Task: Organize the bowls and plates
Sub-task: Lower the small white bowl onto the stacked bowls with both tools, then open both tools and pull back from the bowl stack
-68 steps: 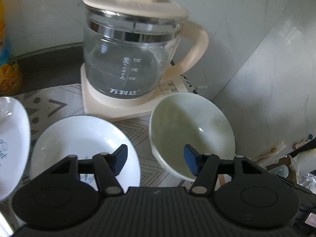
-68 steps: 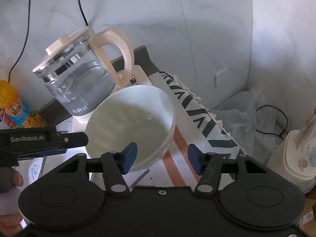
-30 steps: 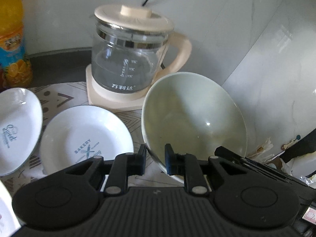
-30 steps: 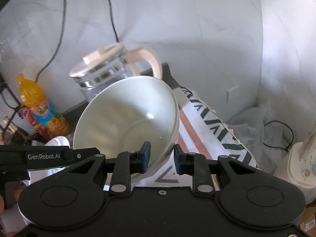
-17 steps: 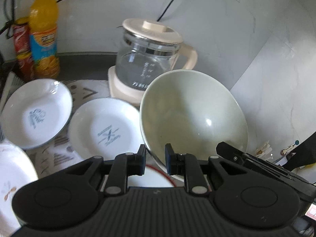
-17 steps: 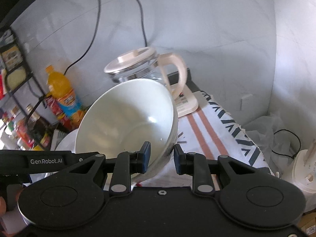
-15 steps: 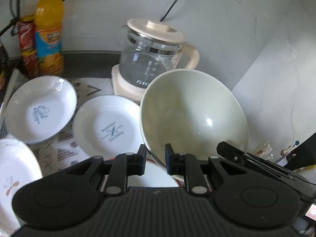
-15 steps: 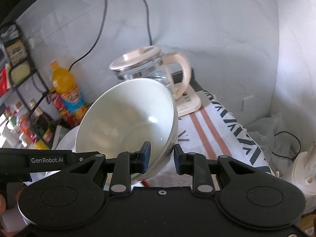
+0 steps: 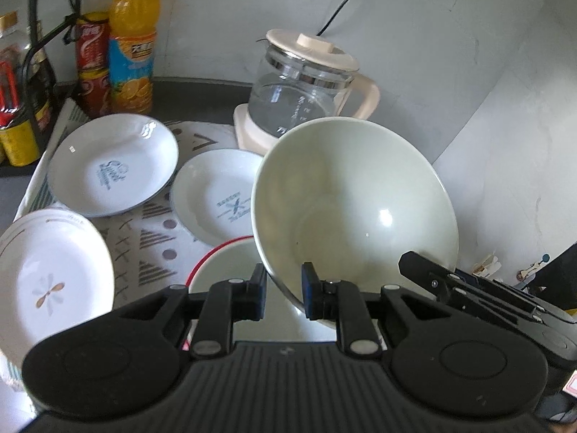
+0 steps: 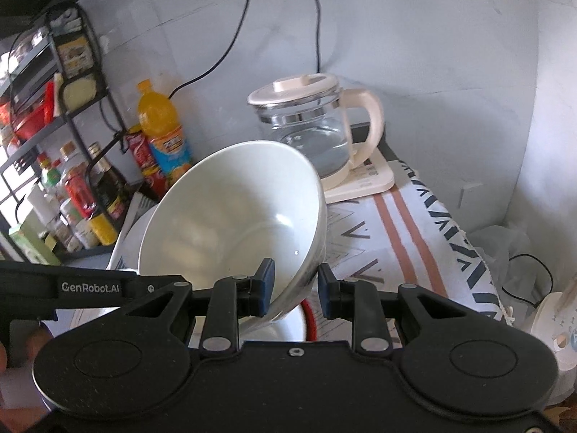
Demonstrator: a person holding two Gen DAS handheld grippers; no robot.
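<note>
A large pale green bowl (image 9: 355, 209) hangs tilted in the air, held by both grippers. My left gripper (image 9: 283, 294) is shut on its near rim. In the right wrist view the same bowl (image 10: 230, 227) is pinched at its right rim by my right gripper (image 10: 294, 287). Below the bowl sits a red-rimmed bowl (image 9: 220, 267), whose red edge (image 10: 310, 319) also shows under the right gripper. Three white plates lie on the patterned cloth: one with blue lettering (image 9: 113, 164), one with a bakery mark (image 9: 216, 195), and one with a leaf motif (image 9: 50, 274).
A glass kettle (image 9: 306, 79) with a cream lid stands on its base at the back by the wall. An orange drink bottle (image 9: 131, 39), a red can (image 9: 92, 61) and a rack of jars (image 10: 54, 187) stand at the left. A hand (image 10: 14, 361) holds the left gripper.
Both grippers shut on the green bowl and lifted it off the cloth. They have carried it back and up from the kettle, over the red-rimmed bowl, bringing more plates into view.
</note>
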